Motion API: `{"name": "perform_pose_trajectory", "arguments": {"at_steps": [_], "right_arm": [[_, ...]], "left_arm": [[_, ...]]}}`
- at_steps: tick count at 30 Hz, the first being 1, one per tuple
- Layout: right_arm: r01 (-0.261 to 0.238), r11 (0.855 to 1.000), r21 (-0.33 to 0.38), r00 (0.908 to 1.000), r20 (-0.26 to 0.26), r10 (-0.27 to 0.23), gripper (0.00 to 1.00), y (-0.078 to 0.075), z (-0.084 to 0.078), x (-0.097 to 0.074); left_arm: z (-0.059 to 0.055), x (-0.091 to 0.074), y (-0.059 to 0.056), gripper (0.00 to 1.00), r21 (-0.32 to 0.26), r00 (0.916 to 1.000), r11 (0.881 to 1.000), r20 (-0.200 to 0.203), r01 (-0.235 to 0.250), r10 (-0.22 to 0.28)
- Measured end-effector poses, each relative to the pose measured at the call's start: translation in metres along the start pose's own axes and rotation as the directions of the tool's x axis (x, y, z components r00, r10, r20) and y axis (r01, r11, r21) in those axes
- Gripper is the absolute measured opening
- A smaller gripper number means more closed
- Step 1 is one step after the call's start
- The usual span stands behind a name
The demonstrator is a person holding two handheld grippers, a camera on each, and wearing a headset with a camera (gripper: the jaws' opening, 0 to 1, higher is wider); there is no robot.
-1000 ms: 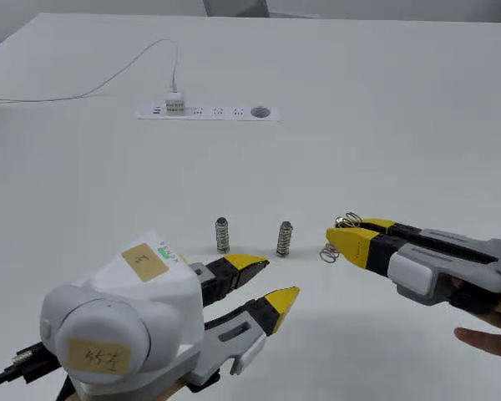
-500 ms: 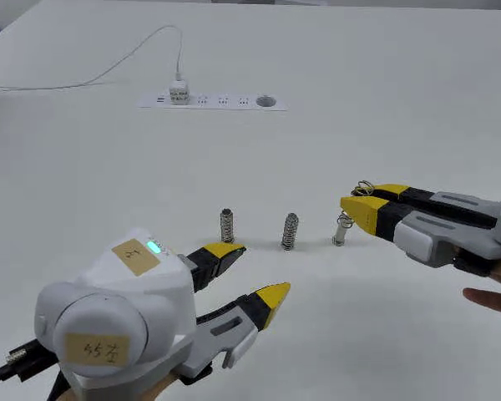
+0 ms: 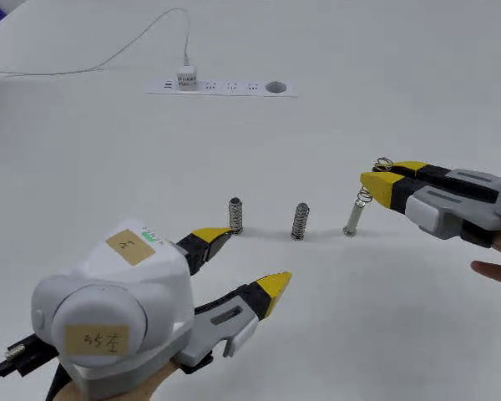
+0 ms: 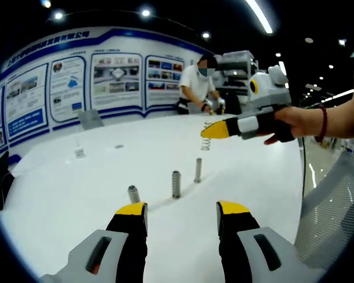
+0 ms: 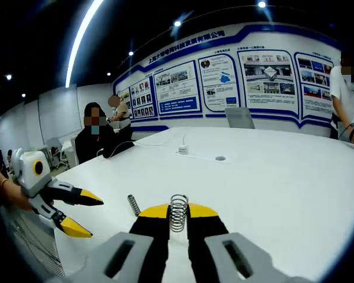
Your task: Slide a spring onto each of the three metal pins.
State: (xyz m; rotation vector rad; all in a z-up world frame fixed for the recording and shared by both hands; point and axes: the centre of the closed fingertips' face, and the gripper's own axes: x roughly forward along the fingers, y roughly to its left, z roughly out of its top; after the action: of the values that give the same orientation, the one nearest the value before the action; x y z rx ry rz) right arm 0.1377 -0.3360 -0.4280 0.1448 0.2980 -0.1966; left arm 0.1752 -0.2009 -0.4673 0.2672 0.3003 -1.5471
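The right gripper (image 3: 377, 173) pinches a spring (image 5: 177, 212) close above the bare right pin (image 3: 351, 220) on the white table (image 3: 384, 83), the middle pin (image 3: 300, 221) and left pin (image 3: 235, 215) each wear a spring, and the left gripper (image 3: 255, 256) hovers at near left, jaws spread

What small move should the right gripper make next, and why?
Probably lower the right gripper slightly, guiding its spring over the bare third pin. The left pin and middle pin already carry springs; the jaws grip the last spring, which in the left gripper view hangs just above the bare pin's top, a little off to one side, so some alignment may be needed.
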Motion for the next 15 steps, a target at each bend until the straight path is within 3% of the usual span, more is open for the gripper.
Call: {"name": "perform_pose_trajectory", "arguments": {"at_steps": [15], "right_arm": [[0.05, 0.999, -0.009, 0.9985, -0.02, -0.051, 0.12, -0.016, -0.017, 0.014]], "left_arm": [[-0.011, -0.003, 0.016, 0.61, -0.023, 0.9975, 0.998, -0.032, -0.063, 0.062]]}}
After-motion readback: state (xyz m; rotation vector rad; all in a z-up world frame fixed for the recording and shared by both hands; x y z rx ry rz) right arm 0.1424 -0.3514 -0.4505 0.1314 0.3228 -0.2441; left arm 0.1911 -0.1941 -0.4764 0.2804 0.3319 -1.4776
